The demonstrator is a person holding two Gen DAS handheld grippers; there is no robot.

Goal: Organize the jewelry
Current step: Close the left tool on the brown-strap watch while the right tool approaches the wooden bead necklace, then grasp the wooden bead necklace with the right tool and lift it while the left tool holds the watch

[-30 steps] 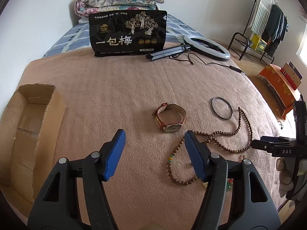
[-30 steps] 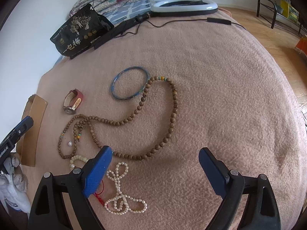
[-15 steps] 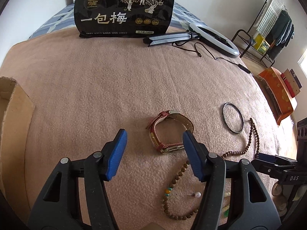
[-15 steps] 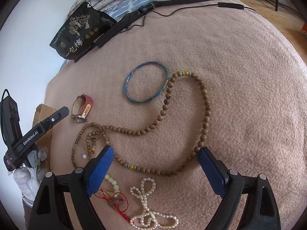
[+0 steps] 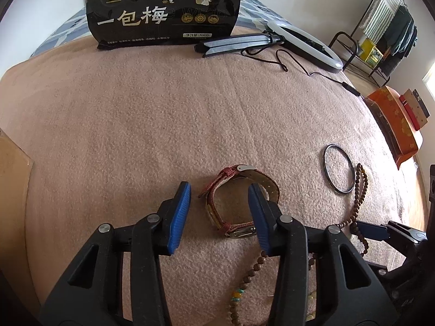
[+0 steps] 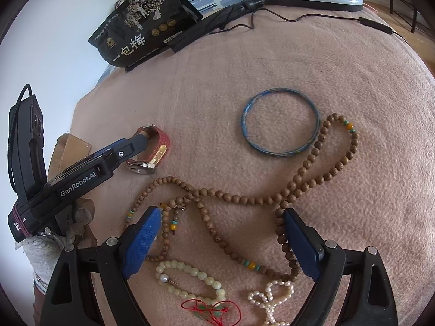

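A red-strapped watch (image 5: 233, 203) lies on the pink blanket, also in the right wrist view (image 6: 152, 152). My left gripper (image 5: 218, 214) is open with its blue pads either side of the watch, low over it. My right gripper (image 6: 220, 241) is open above a long wooden bead necklace (image 6: 307, 168). A blue bangle (image 6: 280, 122), seen dark in the left view (image 5: 338, 172), lies beyond the necklace. A pale bead bracelet (image 6: 190, 279), a pearl string (image 6: 272, 298) and a red-corded green pendant (image 6: 209, 309) lie near the right gripper's base.
A black snack bag (image 5: 165, 8) stands at the back, with a ring light (image 5: 304, 43), its folded stand and cable beside it. A cardboard box edge (image 5: 13, 179) is at the left. An orange box (image 5: 394, 125) and a clothes rack sit on the floor at right.
My left gripper moved forward and down until its pads straddle the watch. My right gripper moved forward over the wooden necklace. Both stayed open.
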